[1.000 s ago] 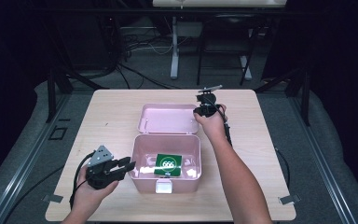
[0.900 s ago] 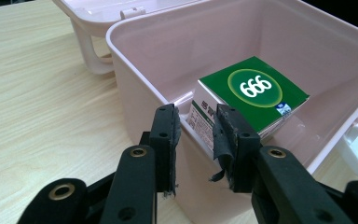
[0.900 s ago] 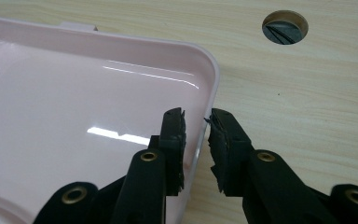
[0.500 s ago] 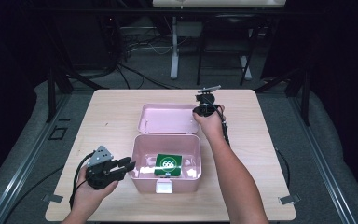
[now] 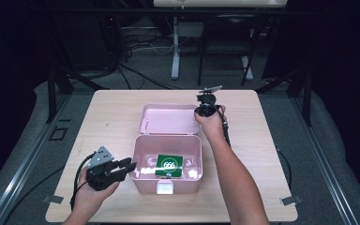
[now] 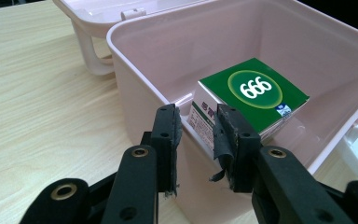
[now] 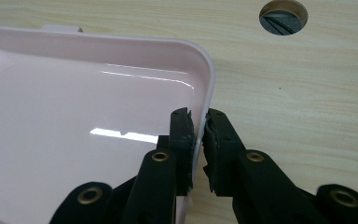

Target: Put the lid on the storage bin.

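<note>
With the pink box (image 5: 143, 154) open mid-table, the left gripper (image 6: 198, 130) clamped its side wall while the right gripper (image 7: 199, 130), jaws just closing, pinched the lid (image 5: 168, 118) rim; swinging it shut likely came next

A white "666" is showing inside a light green ring on the top of the green carton (image 6: 254, 95), which is lying inside the pink box (image 6: 135, 70); its smaller side print is too small to read.

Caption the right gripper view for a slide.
Right gripper pinching the rim of the open pink lid on the wooden table.
</note>
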The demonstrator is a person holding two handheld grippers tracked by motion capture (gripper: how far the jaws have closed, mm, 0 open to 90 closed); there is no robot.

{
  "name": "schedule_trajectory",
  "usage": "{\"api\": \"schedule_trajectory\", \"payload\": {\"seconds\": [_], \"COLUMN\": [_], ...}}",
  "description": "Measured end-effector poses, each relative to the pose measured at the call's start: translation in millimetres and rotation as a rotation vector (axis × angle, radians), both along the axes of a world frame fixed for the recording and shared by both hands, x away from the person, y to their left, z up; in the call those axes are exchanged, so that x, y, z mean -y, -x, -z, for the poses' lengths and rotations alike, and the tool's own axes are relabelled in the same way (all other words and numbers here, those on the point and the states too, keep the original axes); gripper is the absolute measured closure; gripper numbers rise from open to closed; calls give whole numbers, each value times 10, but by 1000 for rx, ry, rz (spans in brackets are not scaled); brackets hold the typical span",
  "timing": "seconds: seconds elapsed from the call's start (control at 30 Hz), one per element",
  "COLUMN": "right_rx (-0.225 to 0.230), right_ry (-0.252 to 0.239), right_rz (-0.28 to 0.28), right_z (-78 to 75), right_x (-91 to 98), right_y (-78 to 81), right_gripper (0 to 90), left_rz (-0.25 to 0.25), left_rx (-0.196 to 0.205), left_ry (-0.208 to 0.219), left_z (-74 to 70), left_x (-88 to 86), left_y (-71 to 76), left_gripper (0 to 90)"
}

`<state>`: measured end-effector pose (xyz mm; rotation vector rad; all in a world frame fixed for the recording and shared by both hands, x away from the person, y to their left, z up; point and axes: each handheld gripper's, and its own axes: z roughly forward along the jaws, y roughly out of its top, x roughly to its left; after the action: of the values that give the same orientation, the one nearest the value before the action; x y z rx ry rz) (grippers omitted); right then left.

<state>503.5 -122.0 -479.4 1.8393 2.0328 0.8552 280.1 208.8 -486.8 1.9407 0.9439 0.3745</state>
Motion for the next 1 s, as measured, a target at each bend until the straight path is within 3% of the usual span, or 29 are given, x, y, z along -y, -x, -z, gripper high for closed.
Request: {"api": "schedule_trajectory", "payload": {"seconds": [0.17, 0.53, 1.0], "right_rx": [-9, 4, 49], "right_ry": [-32, -46, -58], "right_rz": [15, 27, 34], "right_z": [-27, -74, -197], "right_x": [19, 20, 21], "right_y": [7, 29, 80], "right_gripper": [830, 843, 855], "left_rz": [0, -6, -9], "left_rx": [2, -1, -1], "left_ry": [-2, 4, 5], "left_z": [-1, 3, 4], "left_x": [2, 4, 8], "left_y": [-1, 4, 5], "left_gripper": [697, 698, 698]}}
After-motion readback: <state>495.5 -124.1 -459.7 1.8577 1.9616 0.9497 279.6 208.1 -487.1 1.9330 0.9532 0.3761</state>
